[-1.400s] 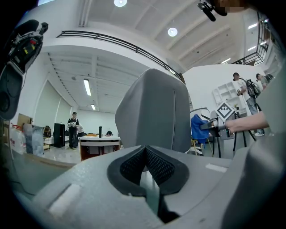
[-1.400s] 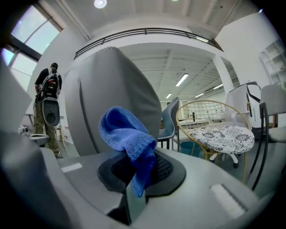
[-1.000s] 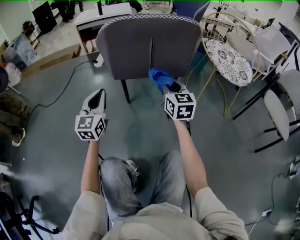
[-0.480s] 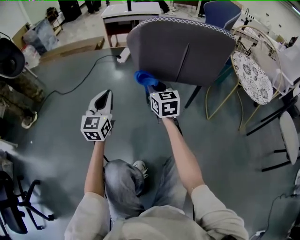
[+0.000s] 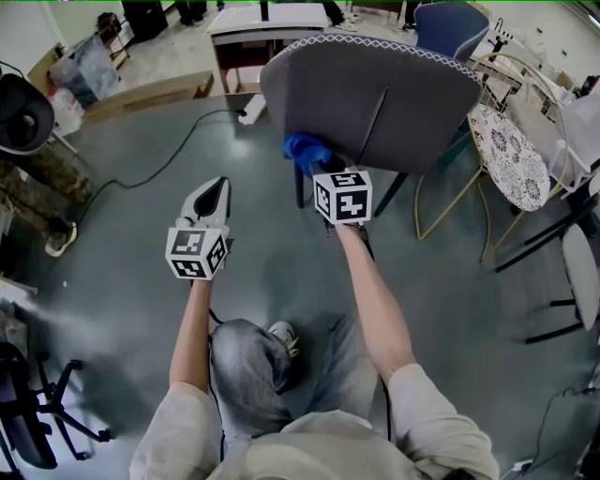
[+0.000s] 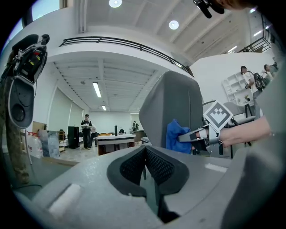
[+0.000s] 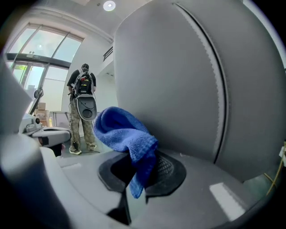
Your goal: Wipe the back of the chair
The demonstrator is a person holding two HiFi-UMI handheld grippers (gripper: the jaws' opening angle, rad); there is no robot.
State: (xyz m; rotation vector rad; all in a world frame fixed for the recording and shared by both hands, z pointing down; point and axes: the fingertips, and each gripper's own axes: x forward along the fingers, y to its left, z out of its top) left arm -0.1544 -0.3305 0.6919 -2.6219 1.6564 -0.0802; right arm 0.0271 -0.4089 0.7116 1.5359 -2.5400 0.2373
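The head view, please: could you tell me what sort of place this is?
Probably a large open hall, perhaps a lab or workshop: bare grey floor with a loose cable, a grey chair and white desk, and a high balcony rail.

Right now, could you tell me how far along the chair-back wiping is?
Done: the right gripper is shut on the blue cloth. In hand: the cloth seems to touch the lower left edge of the grey chair back. Left: the rest of the back, up and rightward; no wiped patch shows. The left gripper is shut, empty.
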